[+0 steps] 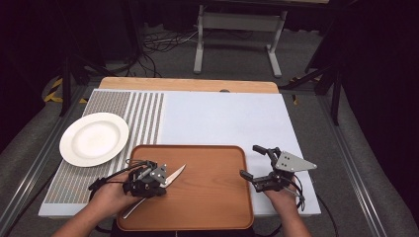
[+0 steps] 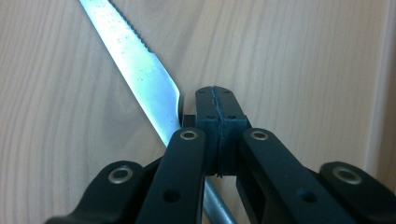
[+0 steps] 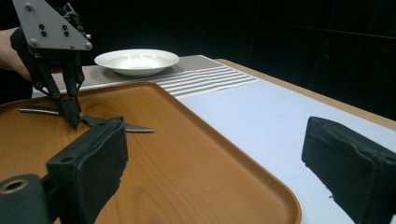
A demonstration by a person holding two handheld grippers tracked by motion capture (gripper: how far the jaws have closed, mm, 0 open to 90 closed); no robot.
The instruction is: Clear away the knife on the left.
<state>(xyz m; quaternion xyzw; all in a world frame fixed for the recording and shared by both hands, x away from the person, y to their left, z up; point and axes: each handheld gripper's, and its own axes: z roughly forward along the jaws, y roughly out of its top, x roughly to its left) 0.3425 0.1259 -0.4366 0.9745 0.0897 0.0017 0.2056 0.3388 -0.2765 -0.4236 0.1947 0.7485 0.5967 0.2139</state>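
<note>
Here the left gripper (image 1: 146, 178) seemingly pinches the knife (image 1: 174, 175) mid-tray (image 1: 217, 197).

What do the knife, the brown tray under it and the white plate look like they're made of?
Serrated table knife: polished metal, probably steel; its blade mirrors the light. Rectangular brown tray: wood or wood-look laminate, with visible grain and a satin sheen. Round white plate: glazed ceramic by its smooth gloss, though melamine can't be ruled out.

Serrated knife (image 2: 140, 70) flat on wooden tray (image 1: 212, 197).
</note>
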